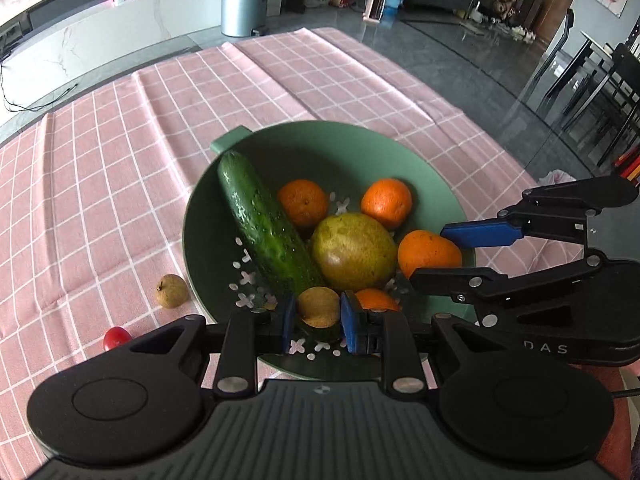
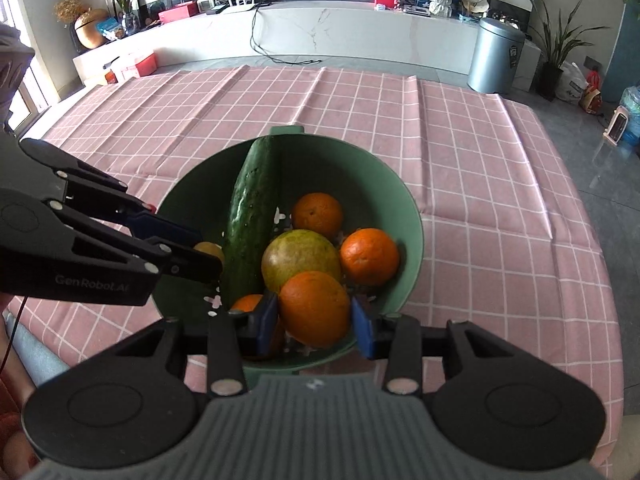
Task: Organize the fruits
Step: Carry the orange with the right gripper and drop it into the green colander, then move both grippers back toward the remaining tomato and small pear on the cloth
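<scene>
A green colander bowl (image 1: pixel 304 140) on the pink checked cloth holds a cucumber (image 1: pixel 264 224), a yellow-green pear-like fruit (image 1: pixel 354 250) and several oranges. My left gripper (image 1: pixel 318 318) is shut on a small brown longan (image 1: pixel 319 306) over the bowl's near side. My right gripper (image 2: pixel 314 322) is shut on an orange (image 2: pixel 314 308) over the bowl's (image 2: pixel 400 196) near rim; it also shows in the left wrist view (image 1: pixel 452 254). The left gripper shows in the right wrist view (image 2: pixel 200 250) with the longan (image 2: pixel 209 250).
Another longan (image 1: pixel 172 291) and a red cherry tomato (image 1: pixel 116 338) lie on the cloth (image 1: pixel 120 160) left of the bowl. The table's right edge (image 1: pixel 500 120) drops to the dark floor. A grey bin (image 2: pixel 496 56) stands beyond the table.
</scene>
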Available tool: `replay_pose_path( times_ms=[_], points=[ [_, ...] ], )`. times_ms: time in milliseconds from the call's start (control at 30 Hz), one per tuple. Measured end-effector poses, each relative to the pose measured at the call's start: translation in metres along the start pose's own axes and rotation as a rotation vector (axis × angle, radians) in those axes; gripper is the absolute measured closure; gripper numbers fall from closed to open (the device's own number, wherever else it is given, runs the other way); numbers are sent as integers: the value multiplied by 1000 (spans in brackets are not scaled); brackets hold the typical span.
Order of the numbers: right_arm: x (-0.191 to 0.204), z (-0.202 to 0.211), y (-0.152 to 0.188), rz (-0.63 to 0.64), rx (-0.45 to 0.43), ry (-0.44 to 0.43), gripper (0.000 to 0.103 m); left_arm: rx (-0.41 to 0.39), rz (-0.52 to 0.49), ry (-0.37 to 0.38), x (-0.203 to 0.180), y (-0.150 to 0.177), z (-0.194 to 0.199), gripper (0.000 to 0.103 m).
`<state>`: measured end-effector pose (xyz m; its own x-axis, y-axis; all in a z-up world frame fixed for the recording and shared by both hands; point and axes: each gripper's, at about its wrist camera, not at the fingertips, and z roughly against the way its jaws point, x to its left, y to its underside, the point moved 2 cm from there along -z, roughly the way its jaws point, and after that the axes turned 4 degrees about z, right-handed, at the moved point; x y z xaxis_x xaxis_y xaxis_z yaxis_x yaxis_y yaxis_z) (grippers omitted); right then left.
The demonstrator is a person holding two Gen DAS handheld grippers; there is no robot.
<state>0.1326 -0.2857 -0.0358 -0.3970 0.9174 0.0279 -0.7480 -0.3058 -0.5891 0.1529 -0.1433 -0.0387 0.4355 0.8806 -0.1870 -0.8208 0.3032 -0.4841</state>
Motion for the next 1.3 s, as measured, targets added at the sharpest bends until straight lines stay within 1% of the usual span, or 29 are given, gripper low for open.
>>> replay_pose_path(
  times_ms=[100,200,333,567,633,733,800,1033,1300],
  points=[
    [2,-6,2,22,14,-13,66,31,-10,-9,-1,1,-6,76],
    [7,-7,4,57,12,-4,66,51,-28,-18,-3,3,-10,76],
    [6,-6,6,61,14,-9,65,71,-36,-24,-5,6,-15,76],
    [6,-2,4,42,10,-28,65,63,-33,-27,-5,6,-13,75],
    [8,0,3,48,7,-21,64,58,-32,-32,-3,6,-10,70],
    [10,4,1,51,2,-19,64,45,-25,-28,-1,7,-2,65],
    [12,7,0,51,-5,-11,59,27,-23,-28,0,7,5,64],
    [20,22,-8,38,-45,-5,58,-64,-21,-43,3,3,42,64],
    [38,31,-25,12,-101,-50,58,-119,-6,-70,28,7,76,64]
  ],
)
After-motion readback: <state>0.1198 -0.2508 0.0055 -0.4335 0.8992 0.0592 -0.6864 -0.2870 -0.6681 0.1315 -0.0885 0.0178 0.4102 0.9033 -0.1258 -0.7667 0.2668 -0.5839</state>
